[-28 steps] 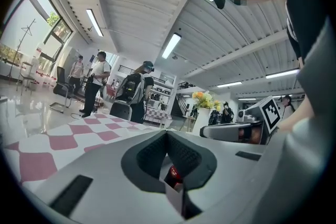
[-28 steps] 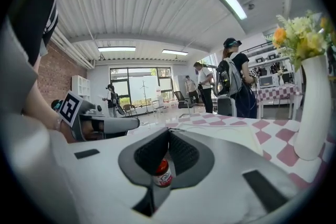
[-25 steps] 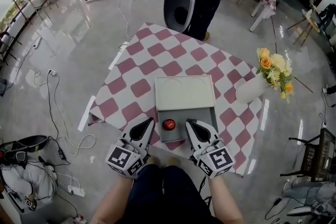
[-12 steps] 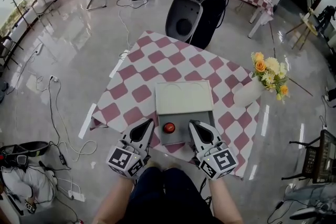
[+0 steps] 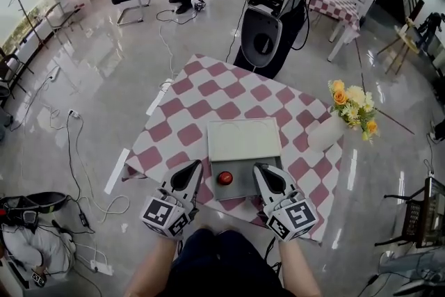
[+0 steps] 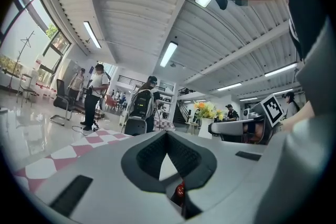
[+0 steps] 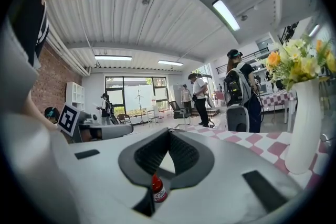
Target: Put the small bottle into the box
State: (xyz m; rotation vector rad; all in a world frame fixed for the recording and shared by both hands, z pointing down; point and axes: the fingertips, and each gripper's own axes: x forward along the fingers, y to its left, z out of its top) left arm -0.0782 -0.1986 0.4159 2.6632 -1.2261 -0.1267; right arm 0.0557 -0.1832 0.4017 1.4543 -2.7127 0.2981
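Note:
A small bottle [image 5: 224, 178] with a red cap stands upright in the grey open box [image 5: 259, 186] at the table's near edge. The box's white lid [image 5: 243, 139] lies open behind it. My left gripper [image 5: 189, 174] rests just left of the box, shut and empty. My right gripper [image 5: 263, 174] sits at the box's right side, also shut and empty. The bottle [image 6: 180, 192] shows low through the left gripper [image 6: 168, 136] jaw gap in the left gripper view. In the right gripper view the bottle [image 7: 157, 189] appears below the right gripper [image 7: 169, 134].
A red-and-white checkered cloth [image 5: 208, 90] covers the table. A white vase of flowers [image 5: 325, 134] stands near the table's right edge. A person with a black backpack [image 5: 272, 7] stands at the far edge. Cables [image 5: 76, 149] lie on the floor to the left.
The head view has drifted a little. Both grippers and the bottle keep their places at the box. The person at the far edge has shifted slightly.

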